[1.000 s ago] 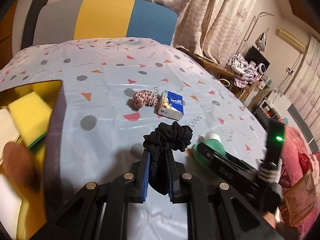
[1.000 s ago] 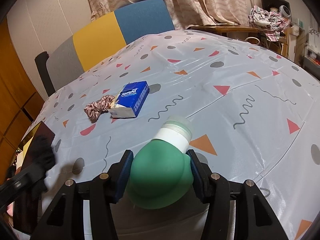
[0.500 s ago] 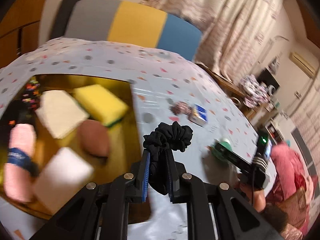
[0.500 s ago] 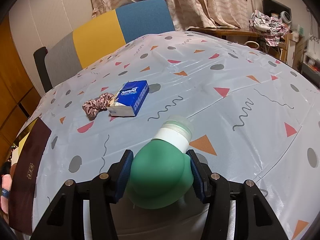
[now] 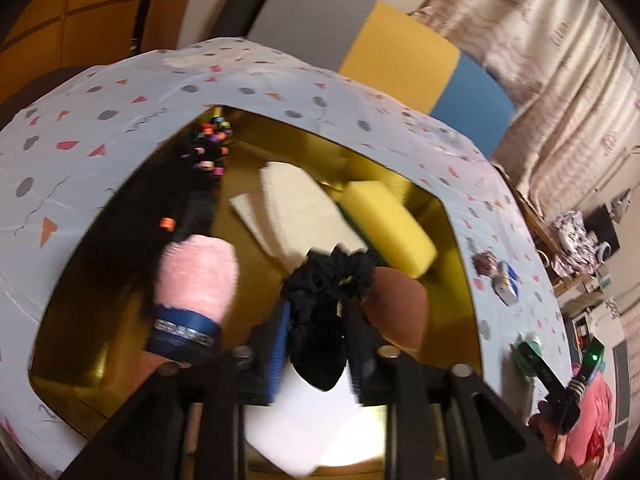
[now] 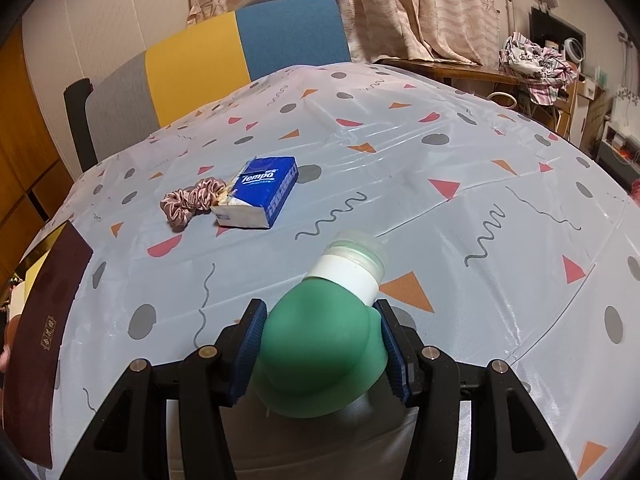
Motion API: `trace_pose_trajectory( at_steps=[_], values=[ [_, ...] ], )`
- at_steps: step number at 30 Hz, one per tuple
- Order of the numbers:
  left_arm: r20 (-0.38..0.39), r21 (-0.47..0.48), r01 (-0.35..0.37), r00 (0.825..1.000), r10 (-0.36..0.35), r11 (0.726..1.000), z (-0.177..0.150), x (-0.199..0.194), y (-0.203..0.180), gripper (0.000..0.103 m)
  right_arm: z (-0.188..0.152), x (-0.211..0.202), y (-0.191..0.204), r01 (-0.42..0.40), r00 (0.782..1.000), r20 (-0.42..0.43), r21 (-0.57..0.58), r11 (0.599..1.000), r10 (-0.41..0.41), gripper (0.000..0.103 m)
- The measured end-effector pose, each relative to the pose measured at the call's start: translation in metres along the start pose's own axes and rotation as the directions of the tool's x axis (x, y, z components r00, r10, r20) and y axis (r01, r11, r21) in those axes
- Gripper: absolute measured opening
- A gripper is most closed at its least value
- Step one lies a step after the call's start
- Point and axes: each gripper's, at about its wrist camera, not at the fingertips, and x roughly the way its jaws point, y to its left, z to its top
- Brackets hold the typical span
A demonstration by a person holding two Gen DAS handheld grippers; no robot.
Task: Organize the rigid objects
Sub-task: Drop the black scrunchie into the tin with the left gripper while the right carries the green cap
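My left gripper (image 5: pixel 316 344) is shut on a black scrunchie (image 5: pixel 328 280) and holds it over the gold box (image 5: pixel 460 256). The box holds a yellow sponge (image 5: pixel 384 224), a white cloth (image 5: pixel 288 196), a pink roll with a blue band (image 5: pixel 196 280), a brown oval piece (image 5: pixel 396 312), a white block (image 5: pixel 316 428) and a dark beaded item (image 5: pixel 208 140). My right gripper (image 6: pixel 320 344) is shut on a green bottle with a white cap (image 6: pixel 324 340) low over the table. A blue Tempo tissue pack (image 6: pixel 260 192) and a pink scrunchie (image 6: pixel 188 202) lie further back.
The table has a pale patterned cloth (image 6: pixel 460 168). The box's brown wall (image 6: pixel 44 320) is at the left in the right wrist view. A grey, yellow and blue chair (image 6: pixel 224 60) stands behind the table. A side table with clothes (image 6: pixel 532 64) is at the far right.
My left gripper has swung left with the black scrunchie, from above the tablecloth to above the gold box. My right gripper and the green bottle have hardly moved.
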Motion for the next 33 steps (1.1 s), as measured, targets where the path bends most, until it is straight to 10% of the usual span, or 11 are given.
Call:
trace_pose_trajectory(
  at_steps=[3, 15, 33],
  values=[
    [0.026, 0.004, -0.025, 0.999, 0.025, 1.0, 0.0, -0.007, 0.003, 0.045, 0.0, 0.0, 0.002, 0.009, 1.0, 0.0, -0.009, 1.0, -0.009, 0.055],
    [0.081, 0.113, 0.051, 0.995, -0.061, 0.992, -0.029, -0.046, -0.005, 0.045, 0.002, -0.007, -0.005, -0.016, 1.0, -0.007, 0.032, 0.999, 0.016, 0.055],
    [0.042, 0.172, 0.131, 0.989, -0.14, 0.976, -0.058, -0.057, -0.016, 0.045, -0.011, -0.09, 0.074, -0.306, 0.952, -0.003, -0.055, 0.951, 0.306, 0.055]
  ],
)
